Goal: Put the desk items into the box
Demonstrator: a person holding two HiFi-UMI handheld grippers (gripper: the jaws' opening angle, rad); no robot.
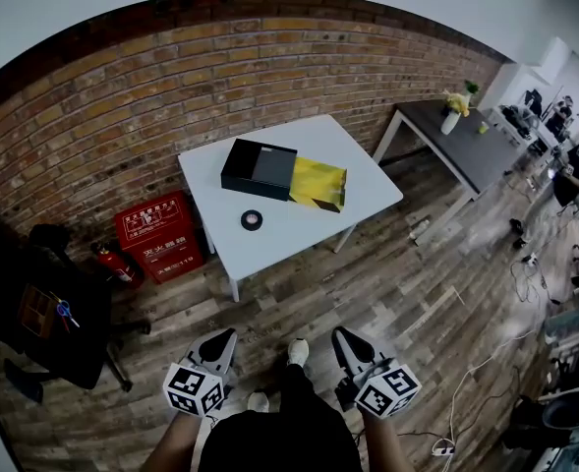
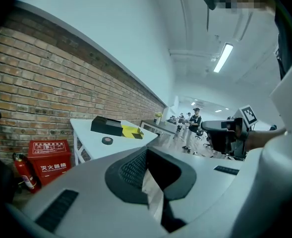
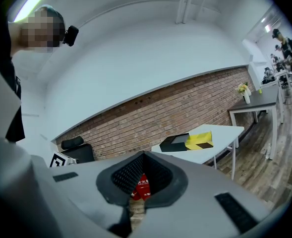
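Observation:
On the white table lies a black box with a yellow-and-black carton sticking out of its right end. A small black tape roll lies in front of them. Both grippers hang low by the person's legs, well short of the table. The left gripper is shut and empty; from its own view its pads meet, with the box far off. The right gripper also looks shut with nothing in it, its pads together.
A red fire-equipment box and an extinguisher stand left of the table by the brick wall. A black chair is at the far left. A grey table with a flower vase stands right; cables lie on the floor.

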